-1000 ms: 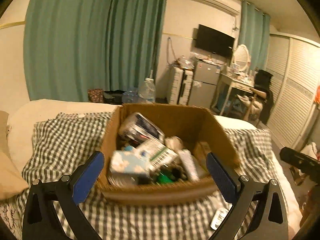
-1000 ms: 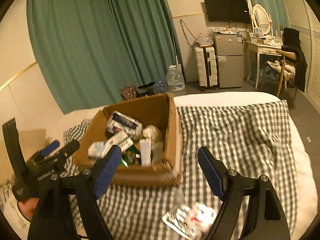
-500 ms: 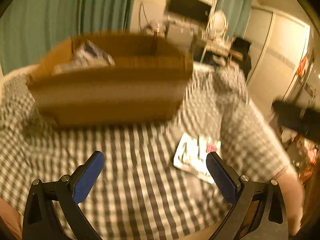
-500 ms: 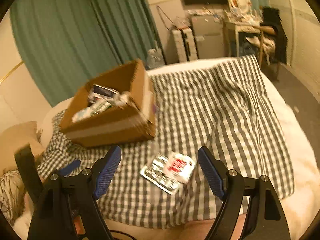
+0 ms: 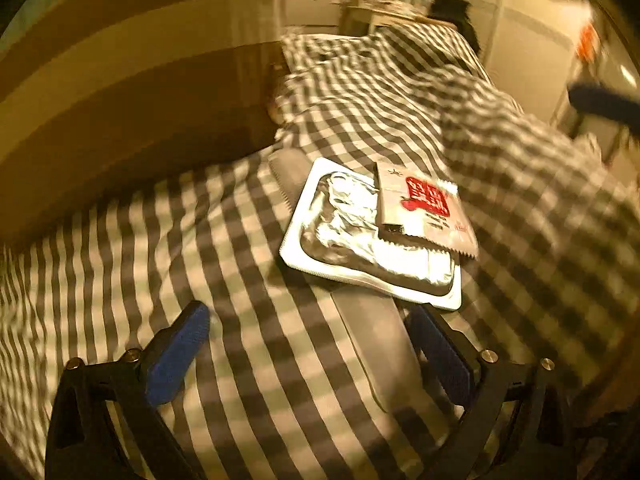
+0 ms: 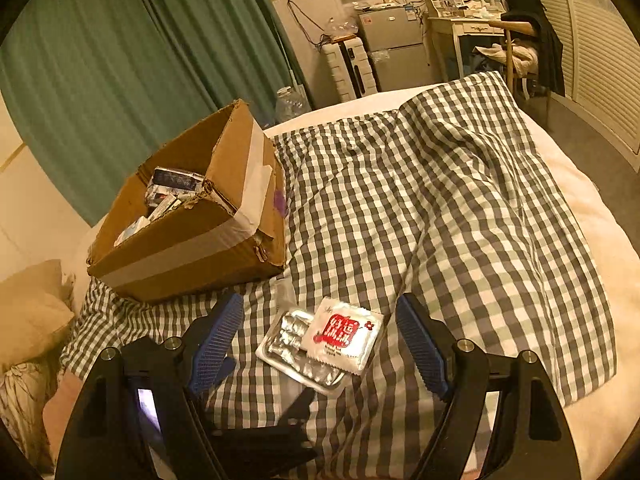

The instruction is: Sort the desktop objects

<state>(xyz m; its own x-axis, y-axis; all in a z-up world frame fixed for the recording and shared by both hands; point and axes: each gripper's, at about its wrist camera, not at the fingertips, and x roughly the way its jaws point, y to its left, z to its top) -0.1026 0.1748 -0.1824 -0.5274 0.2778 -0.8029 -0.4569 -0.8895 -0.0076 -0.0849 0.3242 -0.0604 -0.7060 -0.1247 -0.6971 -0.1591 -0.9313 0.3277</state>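
A silver foil blister pack [image 5: 360, 236] lies on the checked cloth [image 5: 248, 264], with a white sachet with red print [image 5: 424, 208] on top of it. A clear flat strip [image 5: 372, 328] lies under them. Both show in the right wrist view, the pack [image 6: 296, 348] and the sachet [image 6: 342, 334]. My left gripper [image 5: 316, 348] is open and low over the cloth, just short of the pack. My right gripper [image 6: 320, 336] is open above the same two items. The cardboard box [image 6: 200, 216], filled with packets, stands to the left.
The box wall [image 5: 120, 100] fills the left wrist view's upper left. A beige pillow [image 6: 32, 312] lies at the left. A fridge [image 6: 396, 48], a dressing table [image 6: 464, 28] and green curtains [image 6: 120, 60] stand beyond the bed.
Both grippers have moved down and away from the box towards the blister pack and sachet. The left gripper now sits low over the cloth right by them. Both stay open.
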